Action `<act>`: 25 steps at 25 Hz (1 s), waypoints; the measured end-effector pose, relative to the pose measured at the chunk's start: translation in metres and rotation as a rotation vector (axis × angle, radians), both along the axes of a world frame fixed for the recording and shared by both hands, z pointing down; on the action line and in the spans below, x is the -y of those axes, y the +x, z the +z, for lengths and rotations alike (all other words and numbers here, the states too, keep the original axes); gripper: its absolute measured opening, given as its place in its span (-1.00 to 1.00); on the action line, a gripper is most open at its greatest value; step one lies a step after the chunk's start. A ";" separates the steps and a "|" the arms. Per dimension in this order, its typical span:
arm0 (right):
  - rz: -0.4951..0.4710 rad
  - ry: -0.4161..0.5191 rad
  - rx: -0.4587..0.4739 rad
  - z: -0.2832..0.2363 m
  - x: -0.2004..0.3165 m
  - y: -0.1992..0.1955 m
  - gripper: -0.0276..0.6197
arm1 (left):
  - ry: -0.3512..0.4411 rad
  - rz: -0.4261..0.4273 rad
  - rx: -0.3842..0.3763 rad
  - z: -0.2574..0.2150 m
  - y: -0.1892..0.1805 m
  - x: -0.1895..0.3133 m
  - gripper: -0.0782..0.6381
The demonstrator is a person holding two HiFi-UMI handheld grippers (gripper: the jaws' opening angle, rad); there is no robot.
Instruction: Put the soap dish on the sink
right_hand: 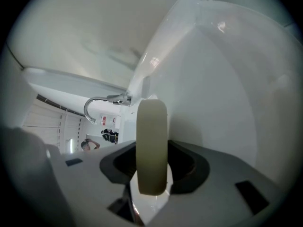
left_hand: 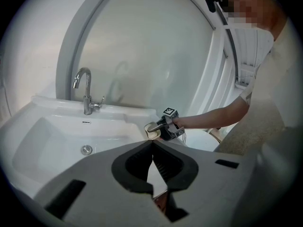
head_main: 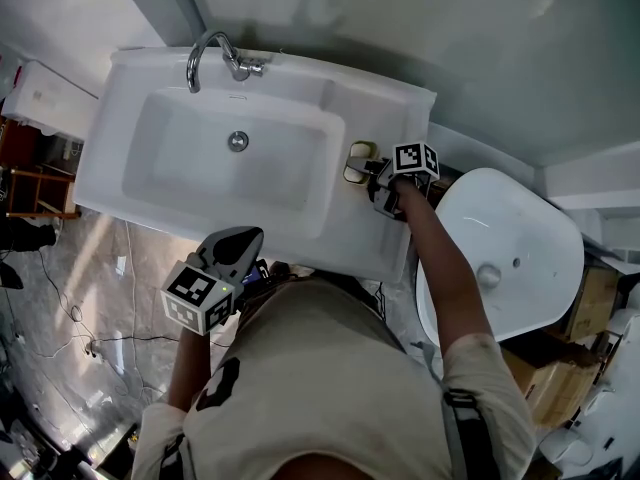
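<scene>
Head view, looking steeply down on a white rectangular ceramic sink (head_main: 372, 236) with a chrome swan-neck tap (head_main: 212, 53) at its far rim and a round metal drain (head_main: 238, 141) in the bowl.

- Task item: a small cream oval soap dish (head_main: 358, 160). It is at the sink's flat right-hand ledge, just right of the bowl's edge and towards the far side. It is low over the ledge. Whether its underside already touches, I cannot tell.
- Right gripper (head_main: 375, 175): jaws clamped on the soap dish. Its own view shows the dish edge-on between the pads, pinched across its narrow width, which likely keeps its base free to meet the ledge.
- The arm reaches in from the right, so the gripper lies beyond the dish and the bowl is unobstructed.
- Left gripper (head_main: 238, 243): jaws closed tip to tip, nothing between them. It hangs near the person's body at the sink's near edge, well apart from the dish, apparently parked out of the way. One gripper seems enough for a light dish.
- A second white oval basin (head_main: 510, 248) stands to the right of the sink, under the reaching forearm. It plays no part in the task.

Judgement: placement stage, nearly done. What remains is to seat the dish flat on the ledge, then part the jaws. Risk: the ledge is glossy and narrow, and a tilted release could slide the dish into the bowl.
</scene>
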State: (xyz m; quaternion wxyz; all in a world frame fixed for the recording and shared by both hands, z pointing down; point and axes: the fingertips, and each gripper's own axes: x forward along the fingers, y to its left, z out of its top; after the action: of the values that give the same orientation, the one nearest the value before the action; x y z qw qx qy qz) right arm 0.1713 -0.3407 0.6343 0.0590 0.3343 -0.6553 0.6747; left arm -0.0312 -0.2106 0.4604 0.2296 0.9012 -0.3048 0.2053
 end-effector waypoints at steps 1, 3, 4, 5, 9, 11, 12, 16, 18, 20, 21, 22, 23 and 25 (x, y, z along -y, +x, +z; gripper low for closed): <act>-0.003 -0.002 -0.007 0.000 0.000 0.001 -0.40 | -0.001 0.001 0.001 0.000 0.000 0.000 -0.73; -0.006 0.000 -0.035 0.000 0.002 0.003 -0.39 | 0.009 0.015 0.019 0.002 0.000 0.001 -0.73; -0.011 0.006 -0.053 0.000 0.003 0.005 -0.39 | 0.014 0.022 0.026 0.003 0.000 0.002 -0.73; -0.017 0.015 -0.071 0.000 0.003 0.006 -0.38 | 0.016 0.025 0.026 0.004 -0.001 0.002 -0.73; -0.024 0.035 -0.136 -0.001 0.002 0.009 -0.36 | 0.004 0.019 -0.005 0.004 -0.003 0.004 -0.73; -0.016 0.041 -0.171 -0.002 0.001 0.013 -0.34 | 0.009 0.024 0.000 0.004 -0.004 0.007 -0.73; -0.012 0.046 -0.192 -0.002 0.001 0.015 -0.33 | 0.013 0.028 0.003 0.004 -0.004 0.008 -0.73; -0.004 0.068 -0.266 -0.002 -0.001 0.022 -0.29 | 0.017 0.038 -0.002 0.004 -0.006 0.010 -0.73; 0.005 0.083 -0.295 -0.002 -0.001 0.025 -0.26 | 0.018 0.045 -0.001 0.004 -0.007 0.010 -0.73; 0.015 0.099 -0.328 -0.003 -0.001 0.028 -0.24 | 0.021 0.051 0.000 0.005 -0.008 0.010 -0.73; 0.019 0.105 -0.347 -0.003 -0.001 0.030 -0.22 | 0.021 0.052 0.000 0.005 -0.008 0.009 -0.73; 0.023 0.111 -0.367 -0.003 -0.001 0.031 -0.20 | 0.020 0.052 -0.001 0.005 -0.009 0.009 -0.73; 0.025 0.116 -0.386 -0.004 -0.001 0.033 -0.18 | 0.020 0.052 -0.002 0.005 -0.010 0.009 -0.73; 0.032 0.126 -0.422 -0.005 -0.002 0.036 -0.15 | 0.021 0.052 -0.003 0.005 -0.012 0.008 -0.73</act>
State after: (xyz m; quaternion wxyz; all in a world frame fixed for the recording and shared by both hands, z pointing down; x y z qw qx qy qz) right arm 0.2075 -0.3392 0.6292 0.1633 0.4814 -0.6639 0.5485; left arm -0.0432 -0.2184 0.4651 0.2153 0.9114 -0.2831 0.2069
